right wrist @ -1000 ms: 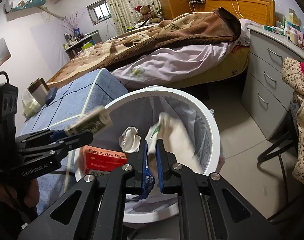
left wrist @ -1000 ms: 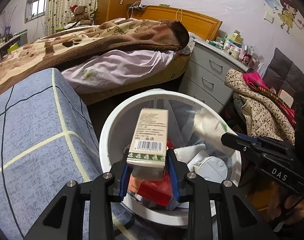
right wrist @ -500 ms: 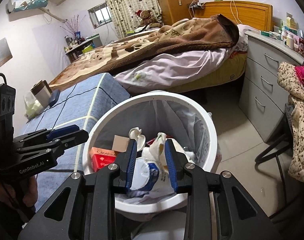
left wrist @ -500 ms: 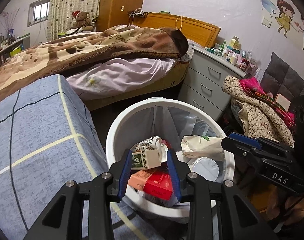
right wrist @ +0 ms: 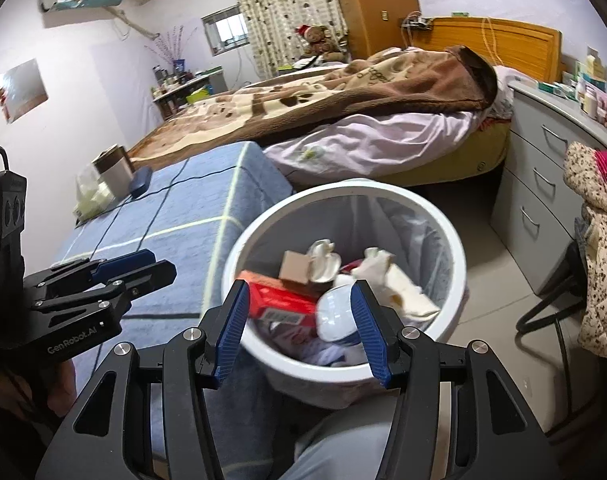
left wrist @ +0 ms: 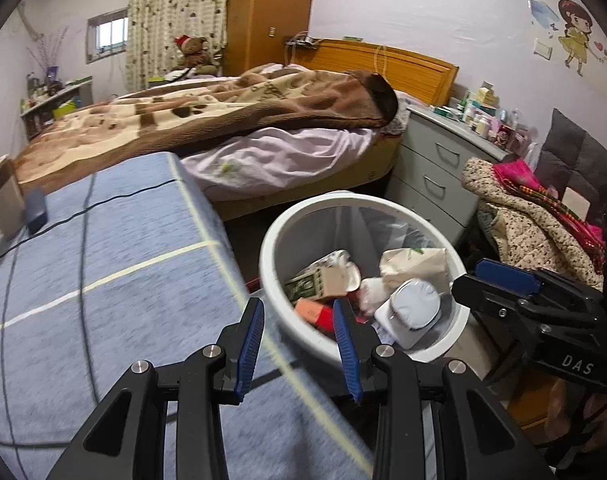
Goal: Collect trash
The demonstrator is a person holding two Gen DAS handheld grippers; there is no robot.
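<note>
Both claws spread, empty: left gripper (left wrist: 299, 344) just beside white bin (right wrist: 447, 240), right gripper (right wrist: 299, 328) over its near rim. Trash, red box (right wrist: 281, 302) included, lies inside. Judgement: lift clear without nudging the rim.

Soft daylight, fisheye warp, slight blur
</note>
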